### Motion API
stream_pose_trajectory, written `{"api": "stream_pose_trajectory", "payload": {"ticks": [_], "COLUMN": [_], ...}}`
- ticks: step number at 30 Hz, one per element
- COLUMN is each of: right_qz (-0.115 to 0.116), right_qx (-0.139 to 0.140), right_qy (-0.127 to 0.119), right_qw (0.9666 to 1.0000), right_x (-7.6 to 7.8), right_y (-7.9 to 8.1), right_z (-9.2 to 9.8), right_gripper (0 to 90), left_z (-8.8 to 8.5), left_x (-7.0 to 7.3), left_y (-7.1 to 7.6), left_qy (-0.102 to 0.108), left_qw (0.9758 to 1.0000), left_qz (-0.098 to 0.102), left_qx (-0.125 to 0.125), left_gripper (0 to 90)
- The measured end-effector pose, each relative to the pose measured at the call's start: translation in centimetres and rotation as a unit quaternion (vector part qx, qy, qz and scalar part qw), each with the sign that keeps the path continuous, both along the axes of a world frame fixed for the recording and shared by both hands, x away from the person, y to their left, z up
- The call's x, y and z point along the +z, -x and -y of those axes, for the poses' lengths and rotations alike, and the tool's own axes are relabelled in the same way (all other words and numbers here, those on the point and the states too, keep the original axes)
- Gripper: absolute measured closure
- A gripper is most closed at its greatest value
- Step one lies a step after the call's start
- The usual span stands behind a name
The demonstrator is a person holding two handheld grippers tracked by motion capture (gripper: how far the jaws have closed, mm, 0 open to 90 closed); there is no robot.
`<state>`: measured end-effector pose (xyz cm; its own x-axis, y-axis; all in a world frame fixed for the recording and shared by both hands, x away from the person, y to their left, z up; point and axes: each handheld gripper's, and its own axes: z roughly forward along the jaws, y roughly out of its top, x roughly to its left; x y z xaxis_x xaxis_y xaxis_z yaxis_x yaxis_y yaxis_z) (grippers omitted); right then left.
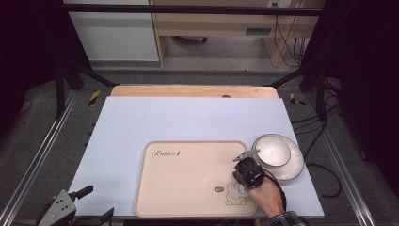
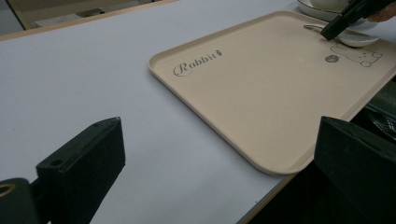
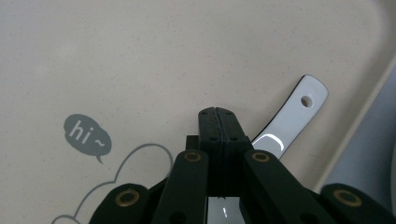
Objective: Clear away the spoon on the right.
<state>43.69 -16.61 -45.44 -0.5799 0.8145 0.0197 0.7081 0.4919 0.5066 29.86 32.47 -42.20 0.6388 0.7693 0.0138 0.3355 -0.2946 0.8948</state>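
Observation:
A white ceramic spoon (image 3: 292,116) lies on the beige tray (image 1: 188,179), near the rabbit drawing at the tray's right front. Its holed handle points toward the tray's right rim. My right gripper (image 1: 247,172), held in a hand, points down over the spoon's neck. It (image 3: 217,114) is shut, its pads meeting with nothing between them, and the spoon passes underneath. From the left gripper view its tip (image 2: 329,32) rests at the spoon (image 2: 359,41). My left gripper (image 2: 219,177) stands open and empty at the table's front left corner (image 1: 96,203).
A white bowl (image 1: 272,149) sits on a white plate (image 1: 295,165) just right of the tray. A pale blue mat (image 1: 188,117) covers the table. Black frame posts and cables stand around the table's edges.

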Motion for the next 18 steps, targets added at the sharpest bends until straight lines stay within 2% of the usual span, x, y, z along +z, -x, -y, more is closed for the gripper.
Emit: {"api": "stream_pose_trajectory", "payload": {"ticks": [7, 12, 18], "right_qz": [0.006, 0.017, 0.031], "right_qx": [0.005, 0.001, 0.007], "right_qy": [-0.007, -0.026, -0.035], "right_qw": [0.9999, 0.9995, 0.9989], "right_x": [0.13, 0.58, 0.84], "right_y": [0.08, 0.21, 0.28], "right_z": [-0.01, 0.29, 0.56], "right_gripper": [89.5, 84.2, 75.1], "left_z": [-0.01, -0.01, -0.02], "left_x": [0.00, 0.00, 0.00], "left_y": [0.00, 0.00, -0.01], "left_qy": [0.000, 0.000, 0.001], "left_qw": [1.0000, 1.0000, 1.0000], "left_qz": [0.000, 0.000, -0.001], "left_qx": [0.000, 0.000, 0.000], "left_gripper": [1.5, 1.5, 1.5]}}
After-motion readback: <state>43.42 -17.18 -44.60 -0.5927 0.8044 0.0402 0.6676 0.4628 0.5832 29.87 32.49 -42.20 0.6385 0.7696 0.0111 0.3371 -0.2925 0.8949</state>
